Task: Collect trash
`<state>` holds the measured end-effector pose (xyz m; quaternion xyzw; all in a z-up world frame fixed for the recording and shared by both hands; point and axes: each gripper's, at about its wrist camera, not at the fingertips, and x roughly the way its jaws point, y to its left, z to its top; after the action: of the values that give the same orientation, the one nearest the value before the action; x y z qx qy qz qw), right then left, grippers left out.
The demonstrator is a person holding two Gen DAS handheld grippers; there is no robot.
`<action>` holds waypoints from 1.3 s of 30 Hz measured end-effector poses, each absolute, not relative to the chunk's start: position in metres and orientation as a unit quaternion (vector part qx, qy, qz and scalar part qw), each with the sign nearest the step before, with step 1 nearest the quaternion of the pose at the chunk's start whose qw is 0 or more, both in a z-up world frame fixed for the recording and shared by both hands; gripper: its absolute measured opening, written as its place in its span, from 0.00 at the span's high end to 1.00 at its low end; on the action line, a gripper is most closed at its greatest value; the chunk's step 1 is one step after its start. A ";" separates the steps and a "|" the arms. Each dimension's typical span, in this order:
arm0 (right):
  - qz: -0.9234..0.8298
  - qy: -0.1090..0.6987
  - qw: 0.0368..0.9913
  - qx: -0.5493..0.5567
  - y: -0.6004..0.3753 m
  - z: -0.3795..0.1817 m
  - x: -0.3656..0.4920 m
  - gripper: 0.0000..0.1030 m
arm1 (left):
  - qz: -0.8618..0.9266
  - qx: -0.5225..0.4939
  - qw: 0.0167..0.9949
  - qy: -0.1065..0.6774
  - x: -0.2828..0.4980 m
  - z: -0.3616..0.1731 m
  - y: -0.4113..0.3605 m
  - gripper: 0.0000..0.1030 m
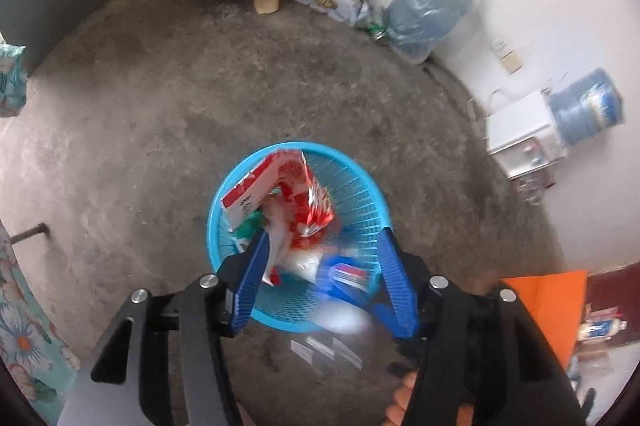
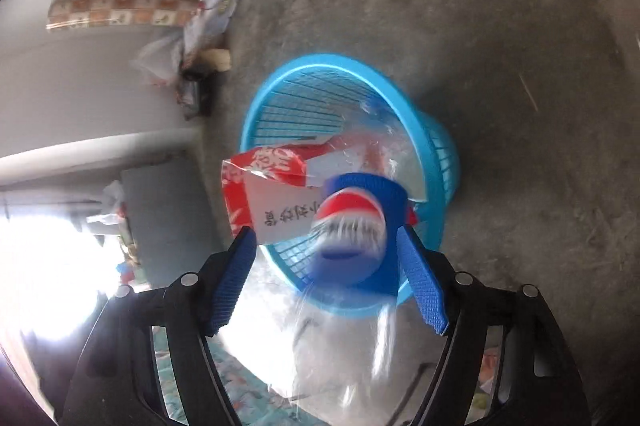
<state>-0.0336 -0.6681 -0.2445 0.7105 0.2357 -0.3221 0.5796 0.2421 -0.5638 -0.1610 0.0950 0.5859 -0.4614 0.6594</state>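
Blue basket takes the trash: both grippers tilt down over it, jaws apart.

Red wrappers [image 1: 298, 202] already lie in the basket [image 1: 362, 186] on the concrete floor [image 1: 140, 146]. Left gripper [image 1: 320, 266] hangs just above the near rim, jaws fairly wide, nothing pressed between them. Right gripper [image 2: 326, 262] points steeply down too, jaws wide; a blurred bottle [image 2: 352, 238] with a red-and-blue label sits between them over the rim, seemingly loose, though blur leaves that unsure. To drop well, I judge, keep both grippers centred over the opening and wait until the bottle clears the pads before lifting away.
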 end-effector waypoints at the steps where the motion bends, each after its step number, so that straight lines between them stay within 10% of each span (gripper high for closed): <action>1: -0.318 0.233 0.584 0.709 -0.666 -0.242 -0.036 0.32 | -0.467 0.093 0.659 0.582 0.242 -0.156 -0.561 0.46; 25: -0.244 0.265 0.839 0.407 -0.506 -0.032 -0.014 0.24 | -0.482 0.061 0.799 0.353 0.162 0.062 -0.244 0.05; 39: -0.097 0.290 0.936 0.173 -0.341 0.063 0.028 0.08 | -0.252 0.011 0.915 0.315 0.113 0.080 -0.056 0.05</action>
<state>0.0277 -0.3407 0.0630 0.1729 0.2899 -0.0970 0.9363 0.1130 -0.0557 0.0798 0.0113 0.3153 -0.2517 0.9149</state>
